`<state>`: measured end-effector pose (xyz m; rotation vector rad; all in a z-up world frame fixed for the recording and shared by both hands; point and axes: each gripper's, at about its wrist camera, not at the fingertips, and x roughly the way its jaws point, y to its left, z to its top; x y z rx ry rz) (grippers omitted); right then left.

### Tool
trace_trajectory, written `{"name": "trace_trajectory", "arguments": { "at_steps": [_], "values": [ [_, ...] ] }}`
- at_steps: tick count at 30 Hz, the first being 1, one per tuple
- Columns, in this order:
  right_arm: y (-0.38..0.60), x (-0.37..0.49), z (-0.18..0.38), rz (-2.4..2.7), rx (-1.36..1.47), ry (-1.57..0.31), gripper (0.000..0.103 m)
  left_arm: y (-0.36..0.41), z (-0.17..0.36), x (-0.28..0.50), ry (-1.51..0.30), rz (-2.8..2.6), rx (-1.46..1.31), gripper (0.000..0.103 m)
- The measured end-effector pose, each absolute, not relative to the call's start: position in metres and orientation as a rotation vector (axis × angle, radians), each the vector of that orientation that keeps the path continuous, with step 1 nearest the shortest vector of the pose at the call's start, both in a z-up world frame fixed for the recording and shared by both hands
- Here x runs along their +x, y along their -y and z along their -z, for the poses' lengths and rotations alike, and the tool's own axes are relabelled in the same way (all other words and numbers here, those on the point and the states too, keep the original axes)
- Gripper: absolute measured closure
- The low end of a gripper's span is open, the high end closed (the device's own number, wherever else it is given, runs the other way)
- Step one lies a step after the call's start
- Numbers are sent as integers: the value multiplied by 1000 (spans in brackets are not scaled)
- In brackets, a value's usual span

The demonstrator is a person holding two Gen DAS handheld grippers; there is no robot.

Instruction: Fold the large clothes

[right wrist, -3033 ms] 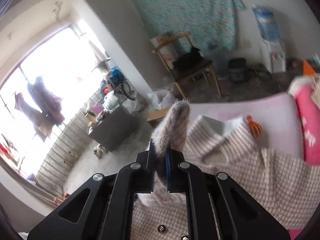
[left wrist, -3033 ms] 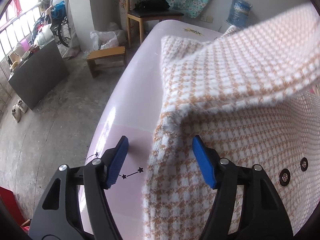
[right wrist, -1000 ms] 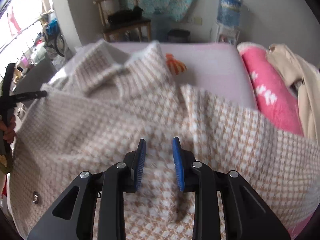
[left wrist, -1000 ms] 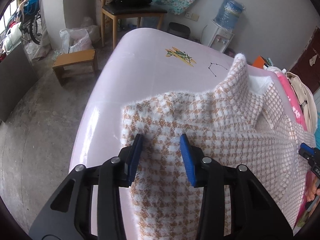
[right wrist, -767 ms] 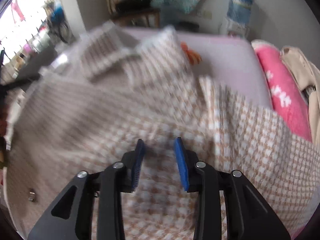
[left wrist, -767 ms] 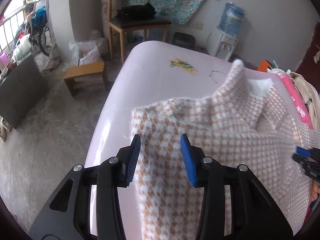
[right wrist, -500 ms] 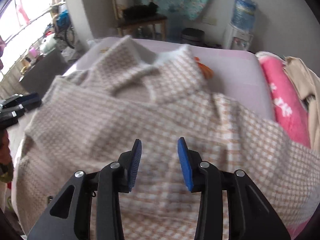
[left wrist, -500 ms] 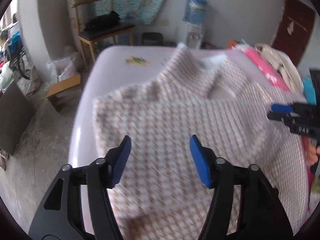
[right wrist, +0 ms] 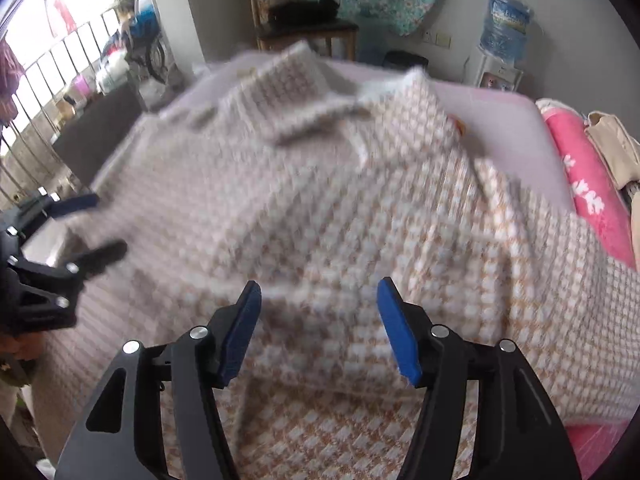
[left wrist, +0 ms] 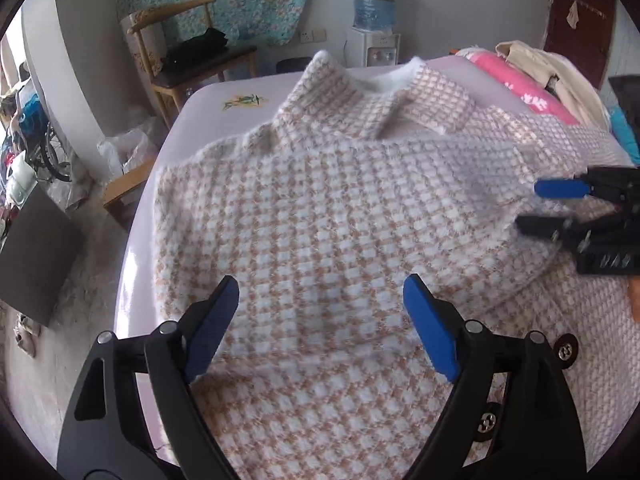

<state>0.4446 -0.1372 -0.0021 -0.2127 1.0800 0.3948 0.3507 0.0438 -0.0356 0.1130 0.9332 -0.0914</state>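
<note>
A large fuzzy coat (left wrist: 340, 216) in a tan and white check lies spread on the pink bed (left wrist: 208, 100), collar toward the far end, a folded panel lying over its body. It also fills the right wrist view (right wrist: 340, 208). My left gripper (left wrist: 320, 320) is open and empty, hovering above the coat's near part. My right gripper (right wrist: 318, 320) is open and empty above the coat; it also shows at the right edge of the left wrist view (left wrist: 560, 208). The left gripper appears at the left of the right wrist view (right wrist: 80, 224). Metal snaps (left wrist: 564, 350) show at the coat's edge.
A pink blanket (right wrist: 584, 176) and beige clothes (left wrist: 548, 64) lie along the bed's right side. A wooden chair (left wrist: 188, 60), a low stool (left wrist: 124, 188) and a water dispenser (left wrist: 374, 24) stand beyond the bed. A dark panel (left wrist: 36, 256) stands on the floor at left.
Both grippers have let go of the coat, opened wider and drawn back. The sleeve the right gripper held up three seconds ago now lies folded across the coat's body.
</note>
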Motion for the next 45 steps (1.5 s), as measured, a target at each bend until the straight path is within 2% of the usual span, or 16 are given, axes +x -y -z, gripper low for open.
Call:
{"name": "trace_trajectory", "arguments": {
  "at_steps": [2, 3, 8, 18, 22, 27, 35, 43, 45],
  "values": [
    [138, 441, 2, -387, -213, -1061, 39, -40, 49, 361, -989, 68, 111, 18],
    [141, 440, -2, -377, -182, -1080, 39, -42, 55, 363, -1001, 49, 99, 14],
    [187, 420, -33, -377, -19, -1084, 39, -48, 55, 361, -993, 28, 57, 13],
    [459, 380, -70, 119, 463, -1035, 39, -51, 56, 360, -993, 29, 35, 11],
    [557, 358, -72, 311, 658, -960, 39, -52, 55, 358, -994, 30, 35, 10],
    [632, 346, -56, 428, 856, -897, 40, -51, 56, 359, -997, 29, 36, 10],
    [656, 375, -18, 548, 966, -885, 51, -50, 57, 362, -1005, 25, 37, 9],
    [646, 381, -19, 583, 900, -825, 85, -49, 58, 365, -1014, 20, 40, 9],
    [637, 381, -33, 575, 837, -799, 88, -48, 58, 365, -1014, 19, 41, 9]
  ]
}}
